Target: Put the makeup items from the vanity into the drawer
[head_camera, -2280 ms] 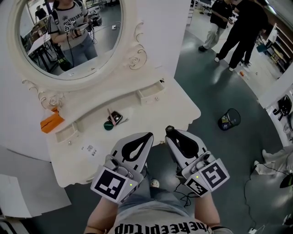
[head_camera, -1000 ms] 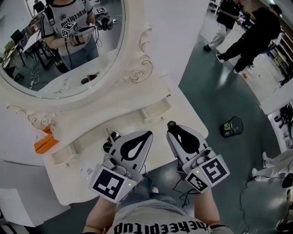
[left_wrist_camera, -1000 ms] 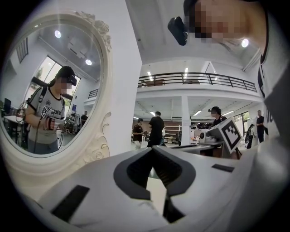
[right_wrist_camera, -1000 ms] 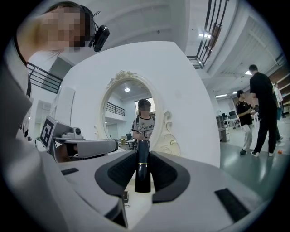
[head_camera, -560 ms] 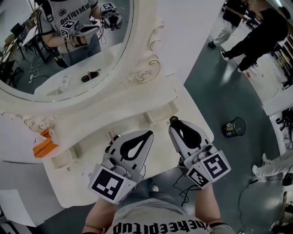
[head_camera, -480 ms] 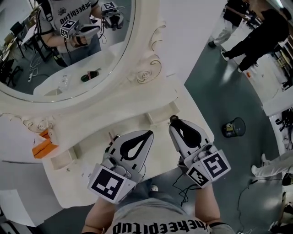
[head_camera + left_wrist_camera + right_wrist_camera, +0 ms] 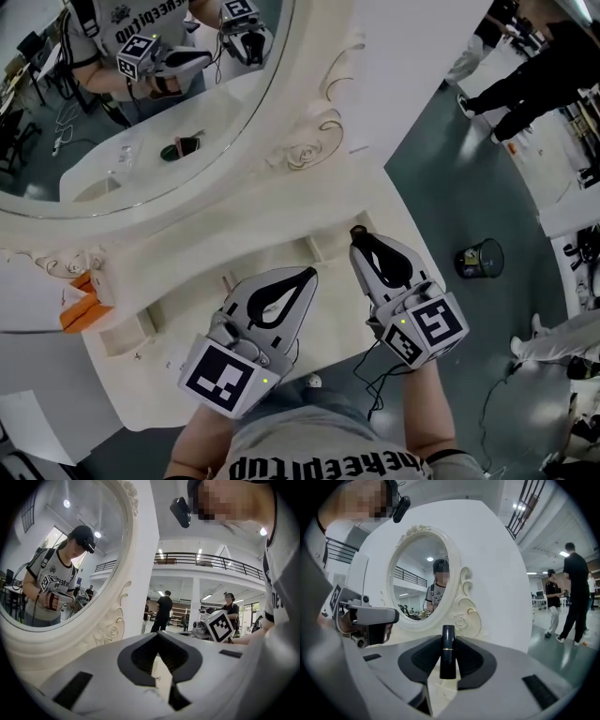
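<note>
My right gripper [image 7: 360,240] hovers over the right part of the white vanity top [image 7: 178,328], shut on a black lipstick [image 7: 448,651] with a thin gold band. The lipstick stands upright between the pads, its end poking past the tips [image 7: 356,231]. A small drawer [image 7: 323,247] of the vanity's raised shelf lies just beyond the tips. My left gripper [image 7: 302,276] is beside it to the left, jaws together and empty [image 7: 157,634]. It covers the other makeup items; only a thin stick [image 7: 226,281] shows past it.
A big oval mirror [image 7: 141,94] in an ornate white frame rises behind the shelf. An orange object [image 7: 80,309] sits at the far left by another small drawer [image 7: 122,333]. On the grey floor to the right are a bin [image 7: 478,258] and standing people [image 7: 534,66].
The head view has drifted, so the vanity sits lower and nearer. Both grippers have edged forward over the top. The compact and green item seen earlier are now hidden under my left gripper.
</note>
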Motion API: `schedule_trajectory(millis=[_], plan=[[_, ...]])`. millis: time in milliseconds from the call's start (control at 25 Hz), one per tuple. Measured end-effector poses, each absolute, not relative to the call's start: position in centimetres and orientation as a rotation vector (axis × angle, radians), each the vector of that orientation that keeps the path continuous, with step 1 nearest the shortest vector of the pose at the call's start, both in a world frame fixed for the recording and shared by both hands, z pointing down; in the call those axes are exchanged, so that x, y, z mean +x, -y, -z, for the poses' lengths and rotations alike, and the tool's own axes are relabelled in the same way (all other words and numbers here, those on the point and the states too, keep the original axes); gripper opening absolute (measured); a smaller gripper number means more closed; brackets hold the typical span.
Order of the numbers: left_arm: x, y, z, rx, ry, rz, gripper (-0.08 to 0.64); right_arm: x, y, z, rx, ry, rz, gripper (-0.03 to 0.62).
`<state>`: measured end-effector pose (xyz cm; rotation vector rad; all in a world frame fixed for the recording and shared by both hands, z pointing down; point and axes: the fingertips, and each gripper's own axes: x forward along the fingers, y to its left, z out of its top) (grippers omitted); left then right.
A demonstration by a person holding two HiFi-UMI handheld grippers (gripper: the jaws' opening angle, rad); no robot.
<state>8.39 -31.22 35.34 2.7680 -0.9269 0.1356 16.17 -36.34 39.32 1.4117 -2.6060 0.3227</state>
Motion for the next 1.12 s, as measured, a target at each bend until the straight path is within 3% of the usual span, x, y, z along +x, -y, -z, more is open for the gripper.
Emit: schedule_trajectory(millis=[1120], plan=[[7.1,33.9,-38.6,2.689,0.945,-0.191,0.021,14.4,39.7,-49.1,0.982,2.45,-0.129,0.114]])
